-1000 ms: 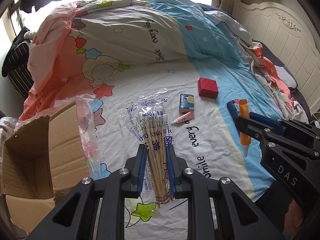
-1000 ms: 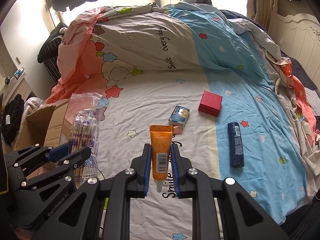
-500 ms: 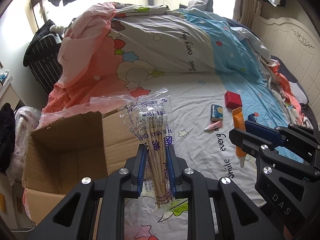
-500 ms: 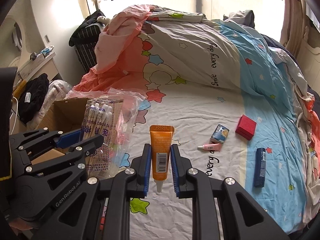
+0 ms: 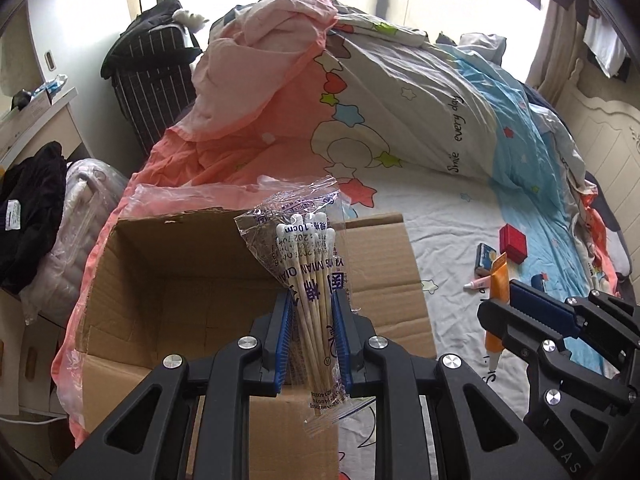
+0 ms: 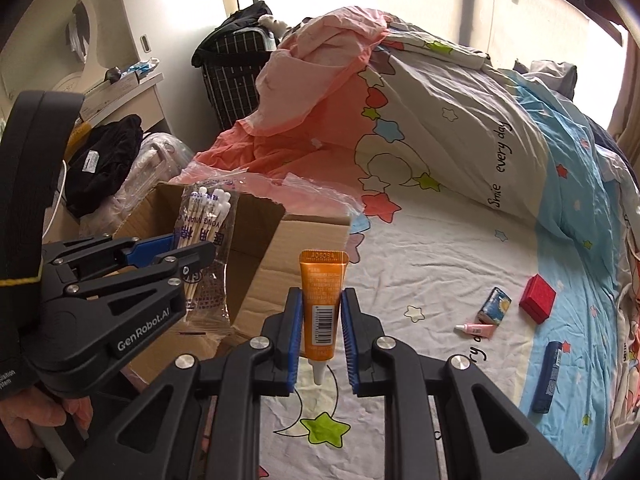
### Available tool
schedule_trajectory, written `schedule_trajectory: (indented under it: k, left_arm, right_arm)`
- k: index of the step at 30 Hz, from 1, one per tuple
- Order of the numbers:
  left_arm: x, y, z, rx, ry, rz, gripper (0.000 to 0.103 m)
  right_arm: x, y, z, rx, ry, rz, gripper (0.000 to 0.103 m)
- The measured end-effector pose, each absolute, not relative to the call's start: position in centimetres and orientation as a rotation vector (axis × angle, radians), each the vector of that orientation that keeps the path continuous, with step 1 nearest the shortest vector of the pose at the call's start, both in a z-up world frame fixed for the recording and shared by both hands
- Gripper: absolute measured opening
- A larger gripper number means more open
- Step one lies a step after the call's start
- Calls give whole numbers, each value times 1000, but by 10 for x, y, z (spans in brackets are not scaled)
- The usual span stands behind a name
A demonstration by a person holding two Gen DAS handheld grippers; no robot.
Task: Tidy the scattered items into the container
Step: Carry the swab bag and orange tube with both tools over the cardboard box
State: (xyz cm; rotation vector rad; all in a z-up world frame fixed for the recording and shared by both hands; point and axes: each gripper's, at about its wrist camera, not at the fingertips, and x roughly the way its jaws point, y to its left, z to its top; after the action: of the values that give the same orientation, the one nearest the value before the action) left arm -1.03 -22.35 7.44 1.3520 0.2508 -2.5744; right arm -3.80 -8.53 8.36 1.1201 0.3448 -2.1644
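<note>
Left hand-held gripper (image 5: 311, 332) clamped on a bag of cotton swabs (image 5: 308, 280), dead centre of the left view, right over the open cardboard box (image 5: 160, 280). Right hand-held gripper (image 6: 321, 336) squeezing an orange tube (image 6: 322, 308), cap down, above the bed (image 6: 440, 280), just right of the box.

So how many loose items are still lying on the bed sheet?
4: a red square box, a small blue printed carton, a little pink tube in front of the carton, and a dark blue flat case nearest the camera. More may hide beneath the quilt.
</note>
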Motion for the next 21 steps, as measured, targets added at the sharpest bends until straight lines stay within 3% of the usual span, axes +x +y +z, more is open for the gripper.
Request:
schedule_trajectory:
  k: [21]
  left_arm:
    - [-12, -299, 39, 1366, 375, -2469, 20]
  right_arm:
    - [-39, -168, 60, 1141, 389, -2015, 18]
